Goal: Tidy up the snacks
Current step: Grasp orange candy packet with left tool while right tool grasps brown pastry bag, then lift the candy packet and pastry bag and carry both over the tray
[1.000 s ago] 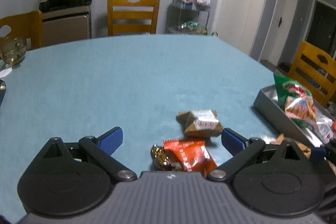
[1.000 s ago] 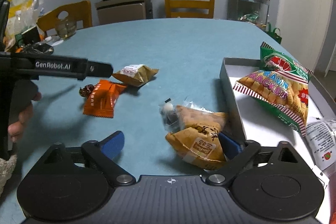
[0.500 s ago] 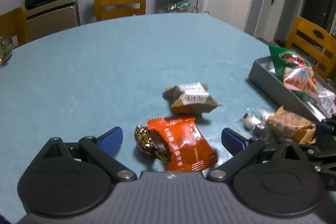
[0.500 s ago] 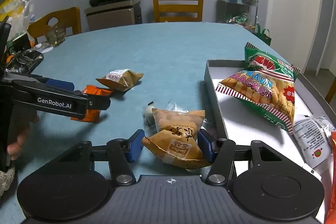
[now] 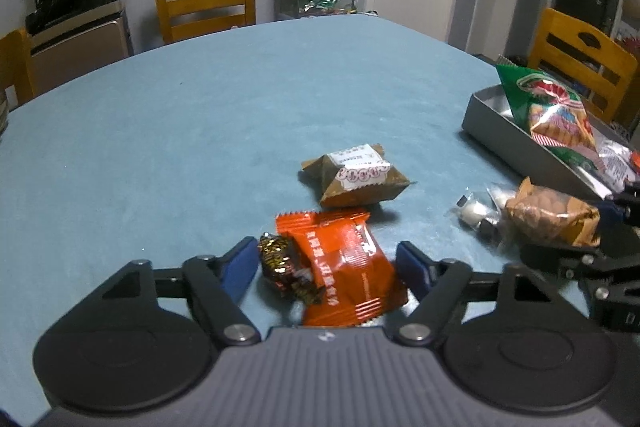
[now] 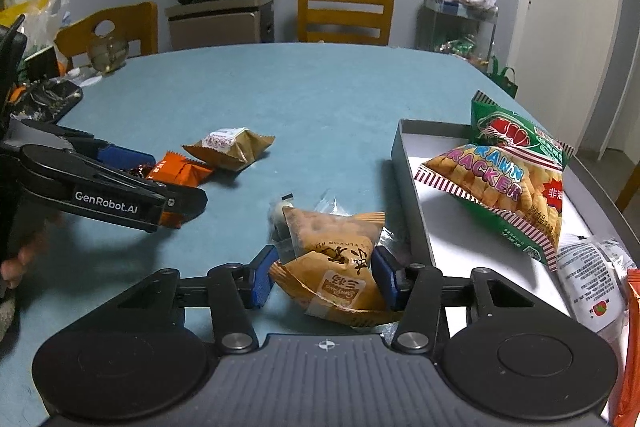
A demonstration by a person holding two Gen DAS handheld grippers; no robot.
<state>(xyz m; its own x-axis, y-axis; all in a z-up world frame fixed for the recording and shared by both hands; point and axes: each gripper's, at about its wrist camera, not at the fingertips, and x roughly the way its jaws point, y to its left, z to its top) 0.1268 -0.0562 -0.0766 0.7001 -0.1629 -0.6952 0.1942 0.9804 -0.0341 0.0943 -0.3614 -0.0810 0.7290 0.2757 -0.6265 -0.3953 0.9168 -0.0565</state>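
Right gripper: I see its blue pads against both sides of a tan biscuit packet; the jaws have just been closing and now stand about half apart, pinching it.
Biscuit packet: crinkled tan pillow wrapper with a dark ink drawing, brown characters and small script that I cannot read; it lies on the tabletop just left of the tray's near wall.
Clear wrapper: transparent film with a pale round sweet, touching the packet's far left corner.
Left gripper: jaws have just been closing, roughly half open; an orange packet and a small foil candy lie between the pads. The right pad is just beside the packet's edge, the left pad just beside the candy; I cannot tell whether either presses yet.
Writing on it: "GenRobot.AI" in white along its arm, read from the right wrist view.
Orange packet: glossy, white characters down its middle, crimped ends, flat on the tabletop.
Foil candy: dark brown and gold twist wrapper, touching the packet's left edge.
Brown packet: kraft-coloured with a white label, red print unreadable, just beyond the orange one.
Tray: grey, right side; inside lies a striped bag reading "PRAWN CRACKER" partly on a green bag with a red prawn drawing.
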